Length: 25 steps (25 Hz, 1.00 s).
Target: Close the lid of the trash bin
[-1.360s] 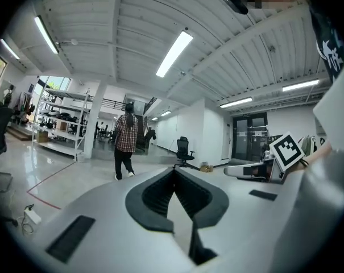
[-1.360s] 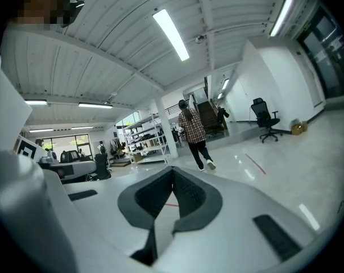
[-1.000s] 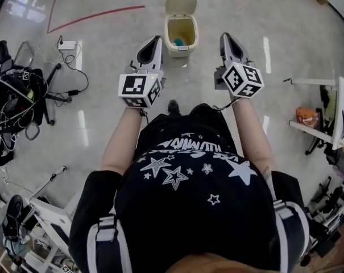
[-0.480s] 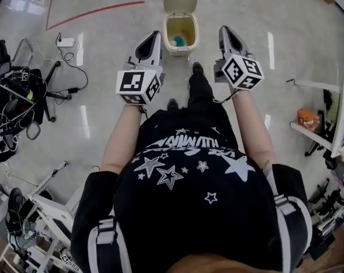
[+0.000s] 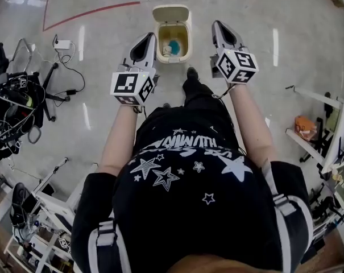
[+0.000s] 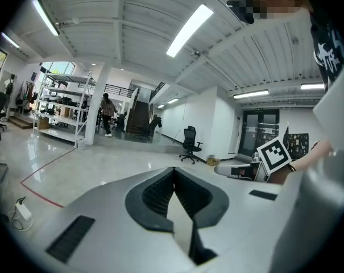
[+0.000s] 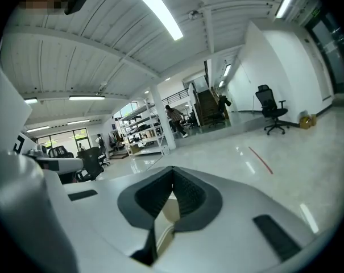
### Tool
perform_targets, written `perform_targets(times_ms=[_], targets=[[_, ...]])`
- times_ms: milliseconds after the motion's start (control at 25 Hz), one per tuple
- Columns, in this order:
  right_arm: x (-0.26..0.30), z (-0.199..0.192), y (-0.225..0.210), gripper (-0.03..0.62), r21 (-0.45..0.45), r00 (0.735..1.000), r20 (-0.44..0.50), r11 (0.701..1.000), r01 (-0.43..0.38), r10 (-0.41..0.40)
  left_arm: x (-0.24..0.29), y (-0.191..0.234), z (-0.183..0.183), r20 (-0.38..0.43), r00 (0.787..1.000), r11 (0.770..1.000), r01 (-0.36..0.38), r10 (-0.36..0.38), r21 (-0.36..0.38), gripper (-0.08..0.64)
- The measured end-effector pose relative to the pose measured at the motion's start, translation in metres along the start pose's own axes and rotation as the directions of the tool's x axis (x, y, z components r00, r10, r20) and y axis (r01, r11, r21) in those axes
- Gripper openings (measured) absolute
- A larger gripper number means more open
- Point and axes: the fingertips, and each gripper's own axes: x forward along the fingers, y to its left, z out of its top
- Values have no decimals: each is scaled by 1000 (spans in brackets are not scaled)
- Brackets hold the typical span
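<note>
Since neither tool has work to do yet, the left gripper (image 5: 149, 37) and the right gripper (image 5: 216, 24) are both held up in the air. Each gripper view shows the jaws pressed together tip to tip with nothing between them. Both cameras look out level across the hall rather than down at the bin. In the head view the two grippers flank the trash bin (image 5: 158, 38), the left near its 8 o'clock and the right near its 3 o'clock. This looks like a carrying posture for the approach rather than a reach.

The bin stands on the floor (image 5: 103, 33) at the person's 12 o'clock, just beyond a shoe (image 5: 191, 73) set forward. Its mouth faces straight up, with a teal item (image 5: 175, 43) visible inside, and its long side runs from 6 to 12 o'clock. The lid (image 5: 170, 12) lies thrown back at the bin's 12 o'clock edge and appears to be hinged there. Closing it probably means tipping it over toward 6 o'clock, toward the person.
</note>
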Motion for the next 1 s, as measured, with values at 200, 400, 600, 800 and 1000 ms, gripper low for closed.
perform_targets(times_ms=[200,400,600,800,1000], targets=[[41,-6,-23,5,-9,997,-61,999,-45,44,44,13,-19,-70,997,999,-36,37,14,12],[84,-27,-33,5,17,985,-126,993,-115,116,86,33,-35,-98,990,995,-97,97,8,12],[119,-50,-36,5,32,968,-190,987,-160,163,113,48,-54,-139,983,993,-120,119,5,12],[155,-79,-36,5,80,960,-235,987,-138,153,134,69,-79,-170,979,992,-120,112,-37,12],[189,-113,-41,5,95,953,-277,991,-97,120,157,95,-111,-200,976,994,-103,91,-48,12]])
